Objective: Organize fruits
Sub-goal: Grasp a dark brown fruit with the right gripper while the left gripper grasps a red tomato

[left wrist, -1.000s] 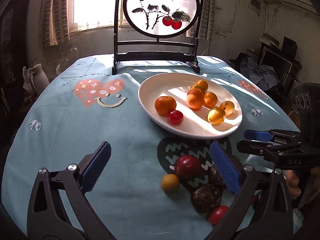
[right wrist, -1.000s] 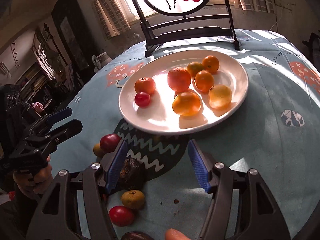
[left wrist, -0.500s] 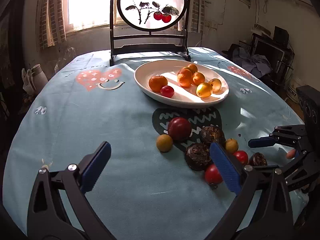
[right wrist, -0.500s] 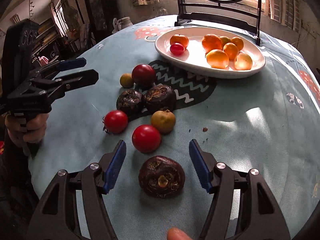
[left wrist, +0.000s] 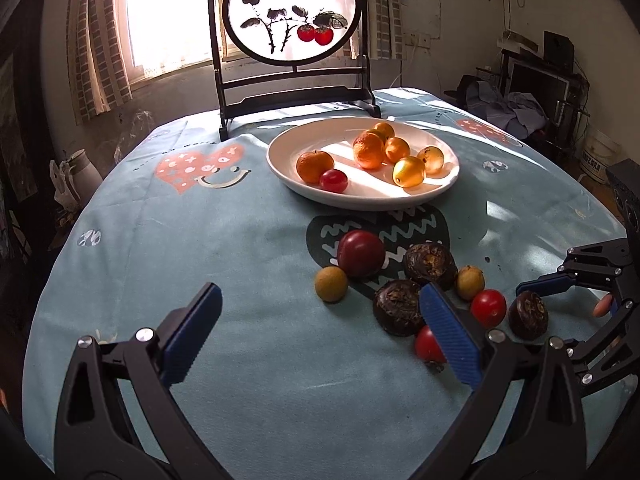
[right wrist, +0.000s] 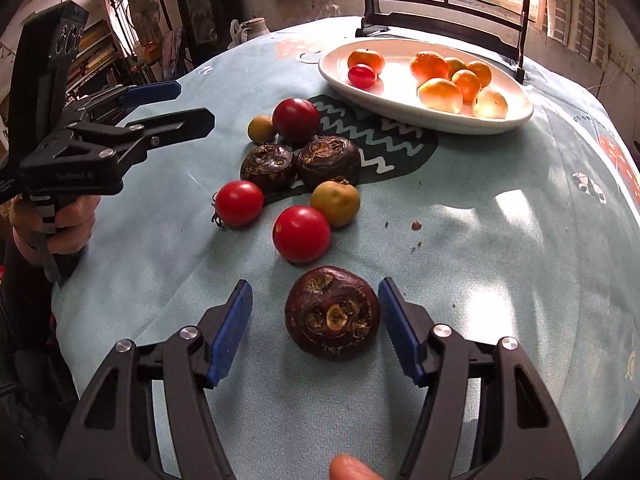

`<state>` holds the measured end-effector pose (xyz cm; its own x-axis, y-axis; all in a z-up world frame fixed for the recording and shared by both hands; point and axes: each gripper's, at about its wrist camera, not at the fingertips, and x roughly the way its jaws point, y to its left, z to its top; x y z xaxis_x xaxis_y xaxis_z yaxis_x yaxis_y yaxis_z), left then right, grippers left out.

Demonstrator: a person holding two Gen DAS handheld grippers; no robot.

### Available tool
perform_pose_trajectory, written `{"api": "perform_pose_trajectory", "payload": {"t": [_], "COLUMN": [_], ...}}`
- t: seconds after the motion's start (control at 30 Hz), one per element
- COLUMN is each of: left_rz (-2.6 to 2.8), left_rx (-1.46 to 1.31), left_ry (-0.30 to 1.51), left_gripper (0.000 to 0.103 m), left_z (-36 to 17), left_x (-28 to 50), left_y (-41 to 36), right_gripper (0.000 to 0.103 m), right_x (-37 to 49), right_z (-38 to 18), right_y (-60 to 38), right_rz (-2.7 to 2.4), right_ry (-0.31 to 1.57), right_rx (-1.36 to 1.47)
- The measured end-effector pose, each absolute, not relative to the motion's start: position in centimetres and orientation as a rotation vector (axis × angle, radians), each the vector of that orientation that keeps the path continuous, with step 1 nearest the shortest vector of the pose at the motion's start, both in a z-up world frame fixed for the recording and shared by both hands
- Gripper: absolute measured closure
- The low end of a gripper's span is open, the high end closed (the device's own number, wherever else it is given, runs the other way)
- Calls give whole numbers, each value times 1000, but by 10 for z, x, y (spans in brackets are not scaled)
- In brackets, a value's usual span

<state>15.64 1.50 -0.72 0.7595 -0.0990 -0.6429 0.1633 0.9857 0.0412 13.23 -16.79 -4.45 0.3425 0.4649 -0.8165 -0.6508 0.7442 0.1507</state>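
Nearest to me in the right wrist view, my right tongs (right wrist: pixel 315 334) stand about half open and hold nothing; a dark brown water chestnut (right wrist: pixel 332 312) lies on the tabletop (right wrist: pixel 500 248) between the blue pads (right wrist: pixel 232 332), with a clear gap on each side. I judge this the risky point: the chestnut is squat and hard, so if the pads meet it off centre or too high it could squirt out and roll off the near edge of the tabletop. Just beyond it lies a red cherry tomato (right wrist: pixel 302 233), touching a small yellow-green fruit (right wrist: pixel 335 203); reaching too deep could nudge the tomato and scatter the cluster. A second cherry tomato (right wrist: pixel 239 203) lies to the left, then two more water chestnuts (right wrist: pixel 298 160) pressed side by side, then a larger dark red fruit (right wrist: pixel 296 120). My left tongs (left wrist: pixel 320 336) are wide open and empty, low over bare cloth beside the cluster; if both tongs go in together they could collide. Farthest is the white plate (right wrist: pixel 340 76), holding small oranges, a red tomato and yellow fruits; a chestnut dropped from height could knock those out.
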Motion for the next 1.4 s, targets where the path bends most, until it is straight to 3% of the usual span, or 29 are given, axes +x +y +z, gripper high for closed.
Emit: {"api": "perform_pose_trajectory", "payload": {"t": [0.13, 0.23, 0.7, 1.0, 1.07, 1.13, 1.23, 1.4], "left_rz": [-141, -144, -147, -318, -394, -447, -497, -508], "left_rx": [107, 106, 113, 129, 143, 162, 188, 204], "left_ry": [696, 703, 721, 721, 720, 730, 766, 794], "left_gripper": [2, 2, 2, 3, 6, 22, 38, 38], "left_z": [-8, -9, -12, -10, -11, -14, -21, -27], "left_x": [157, 158, 158, 145, 140, 136, 136, 136], "left_y": [14, 13, 12, -1, -9, -17, -27, -33], "right_gripper": [37, 46, 59, 60, 60, 60, 59, 60], "right_x": [128, 128, 132, 153, 154, 155, 155, 156], "right_z": [-44, -44, -42, -43, -44, -43, -43, -45], "right_y": [-167, -169, -175, -219, -220, -218, -218, -222], "right_rz": [724, 693, 666, 657, 654, 659, 656, 649], "right_ry": [976, 972, 971, 991, 997, 998, 999, 1001], "right_rx": [-233, -235, -205, 140, 154, 150, 153, 161]}}
